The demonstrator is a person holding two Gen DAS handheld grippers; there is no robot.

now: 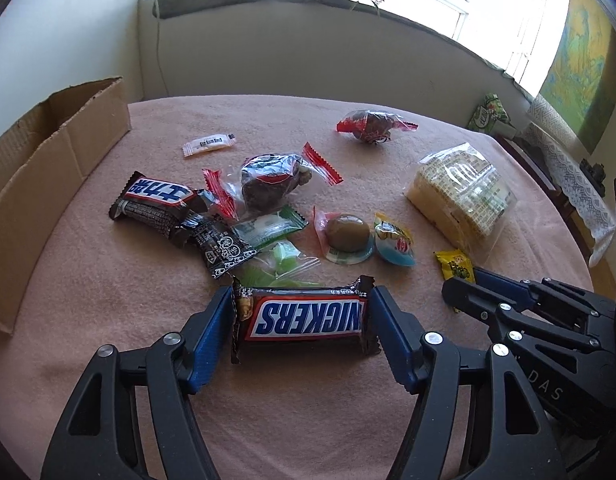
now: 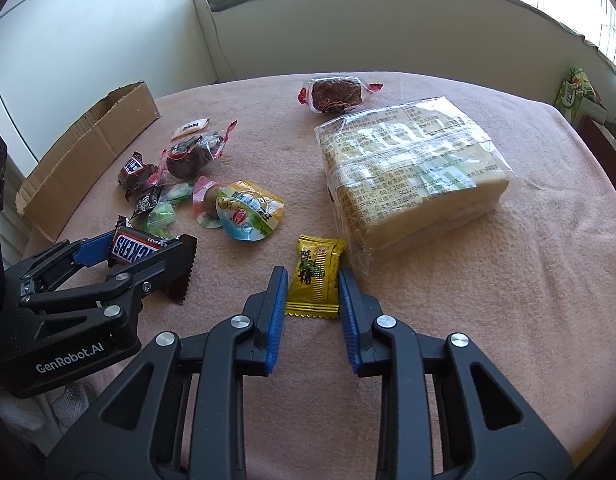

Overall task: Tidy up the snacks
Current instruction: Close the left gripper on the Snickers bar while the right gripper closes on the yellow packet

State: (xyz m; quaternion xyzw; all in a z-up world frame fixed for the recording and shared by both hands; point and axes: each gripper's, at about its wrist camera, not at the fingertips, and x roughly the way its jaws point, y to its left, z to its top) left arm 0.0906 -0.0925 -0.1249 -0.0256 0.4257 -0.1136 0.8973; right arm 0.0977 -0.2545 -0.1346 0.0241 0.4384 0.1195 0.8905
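Observation:
A Snickers bar lies flat on the pink cloth, label upside down in the left wrist view. My left gripper spans it lengthwise, and its blue pads touch both crimped wrapper ends, which look slightly bent. The right wrist view shows the same bar inside the left gripper. A small yellow candy lies near the table's front. My right gripper has its pads against the candy's two long edges, and the wrapper still lies flat. From the left wrist view, the right gripper covers the lower part of the yellow candy.
An open cardboard box stands along the left edge. A large clear bread package lies at right. Several snacks are heaped mid-table: a second Snickers, jelly cups, green candies and red-wrapped cakes. The table's edge curves away at right.

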